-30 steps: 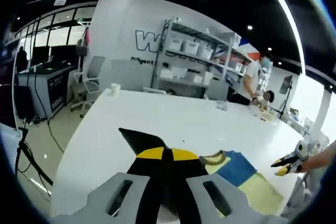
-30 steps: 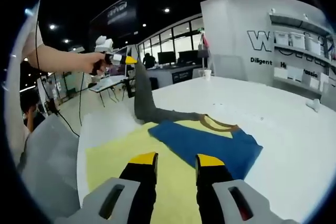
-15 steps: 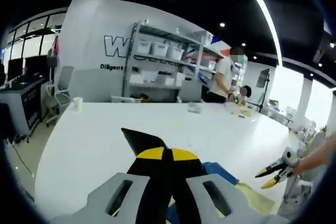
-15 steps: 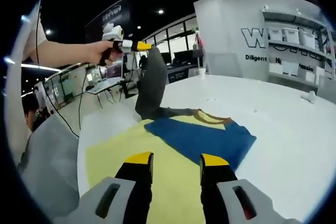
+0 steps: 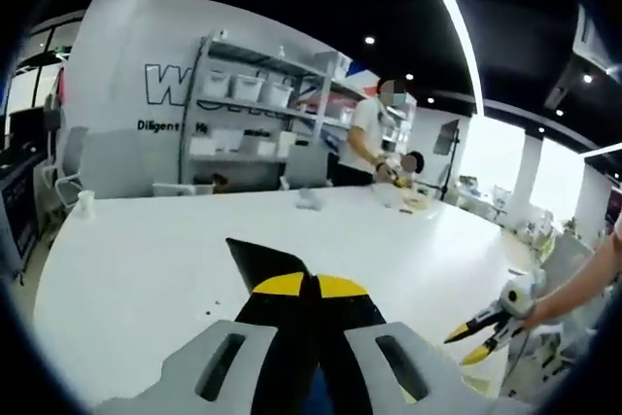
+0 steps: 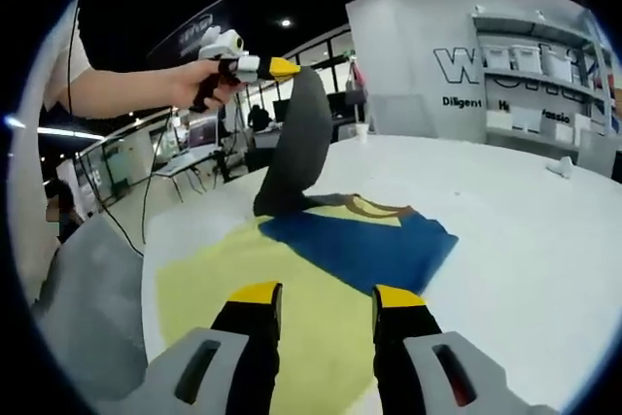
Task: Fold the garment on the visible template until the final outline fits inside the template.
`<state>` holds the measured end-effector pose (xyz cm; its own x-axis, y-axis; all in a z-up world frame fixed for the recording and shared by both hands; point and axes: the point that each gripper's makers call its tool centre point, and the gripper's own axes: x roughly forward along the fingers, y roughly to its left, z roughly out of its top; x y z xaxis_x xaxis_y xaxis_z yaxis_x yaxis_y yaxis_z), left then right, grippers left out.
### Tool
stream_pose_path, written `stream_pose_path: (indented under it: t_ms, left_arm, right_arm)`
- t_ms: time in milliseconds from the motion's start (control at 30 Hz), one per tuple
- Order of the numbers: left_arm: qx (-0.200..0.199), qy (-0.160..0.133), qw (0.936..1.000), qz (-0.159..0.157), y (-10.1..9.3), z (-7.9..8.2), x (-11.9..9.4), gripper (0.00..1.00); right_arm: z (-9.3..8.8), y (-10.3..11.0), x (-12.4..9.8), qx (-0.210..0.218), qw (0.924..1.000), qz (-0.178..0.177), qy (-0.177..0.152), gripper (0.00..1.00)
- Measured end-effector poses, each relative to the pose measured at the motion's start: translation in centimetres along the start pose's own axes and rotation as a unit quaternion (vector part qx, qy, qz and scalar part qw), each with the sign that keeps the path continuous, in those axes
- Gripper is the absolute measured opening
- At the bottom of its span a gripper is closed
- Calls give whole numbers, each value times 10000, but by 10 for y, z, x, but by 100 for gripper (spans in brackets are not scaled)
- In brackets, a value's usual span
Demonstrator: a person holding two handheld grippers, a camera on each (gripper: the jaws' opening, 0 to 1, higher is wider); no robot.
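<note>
A blue garment (image 6: 362, 243) with a tan collar (image 6: 377, 208) lies partly on a yellow template (image 6: 233, 284) on the white table (image 6: 525, 259). Its dark grey sleeve (image 6: 295, 143) is pulled up off the table, and my left gripper (image 6: 283, 68), held in a hand, is shut on its end. In the left gripper view the same grey cloth (image 5: 264, 260) sticks out from my left gripper (image 5: 302, 288). My right gripper (image 6: 326, 296) hovers open over the template's near part, with nothing between its jaws. It also appears at the right as my right gripper (image 5: 467, 344).
The white table (image 5: 146, 259) stretches far beyond the garment. A small cup (image 5: 86, 204) stands near its far edge. People (image 5: 373, 138) stand by shelving (image 5: 248, 109) behind the table. Desks and monitors (image 6: 209, 138) lie beyond the table's left side.
My left gripper has raised the grey sleeve higher and carried it over toward the garment. Its view has swung right. My right gripper stays open above the template.
</note>
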<state>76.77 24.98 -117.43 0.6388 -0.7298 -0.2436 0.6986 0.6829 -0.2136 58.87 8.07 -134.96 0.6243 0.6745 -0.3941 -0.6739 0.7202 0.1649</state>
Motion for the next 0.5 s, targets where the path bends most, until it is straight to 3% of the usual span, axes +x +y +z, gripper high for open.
stream_pose_path:
  t_ms: [233, 400, 500]
  left_arm:
    - [-34, 256, 9984, -501, -35, -21, 23, 2]
    - [25, 610, 9950, -795, -59, -51, 41, 2]
    - [389, 1008, 9891, -996, -75, -79, 51, 2]
  right_arm:
    - [-6, -5, -7, 83, 9999, -89, -9, 32]
    - [-10, -7, -9, 155, 9998, -136, -14, 32]
    - [-12, -7, -10, 180, 9997, -149, -7, 32]
